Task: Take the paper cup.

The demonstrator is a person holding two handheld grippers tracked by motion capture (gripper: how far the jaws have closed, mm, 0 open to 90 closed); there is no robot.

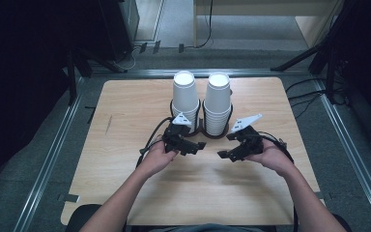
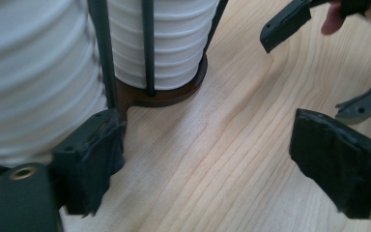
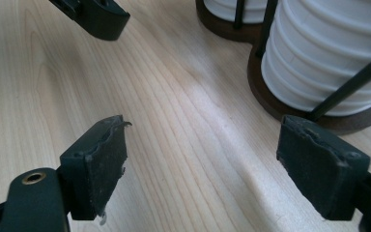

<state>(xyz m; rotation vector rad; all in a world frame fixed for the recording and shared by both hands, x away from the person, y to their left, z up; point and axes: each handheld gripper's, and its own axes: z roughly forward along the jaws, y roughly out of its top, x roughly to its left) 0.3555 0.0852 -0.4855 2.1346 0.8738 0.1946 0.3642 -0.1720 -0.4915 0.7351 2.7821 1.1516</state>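
So there's a light wood tabletop (image 1: 125, 145) with a dark double holder (image 1: 203, 129) sitting toward the far middle. It carries two stacks of white paper cups: the left cup stack (image 1: 185, 96) and the right cup stack (image 1: 218, 99), side by side, both upright and ringed by thin black rods.

The person has a claw in each hand, both hovering just near of the holder. The left claw (image 1: 199, 146) sits near of the left cup stack and points right toward the middle. The right claw (image 1: 223, 154) sits near of the right cup stack and points left, so the two tips face each other with a small gap of bare wood between them.

Both are spread apart with nothing between the jaws. In the left gripper view the left claw (image 2: 207, 169) straddles plain wood, one jaw just beside the left cup stack and the holder's base; can't tell if it actually touches. In the right gripper view the right claw (image 3: 220, 166) also frames bare wood, with the holder's base just beyond one jaw.
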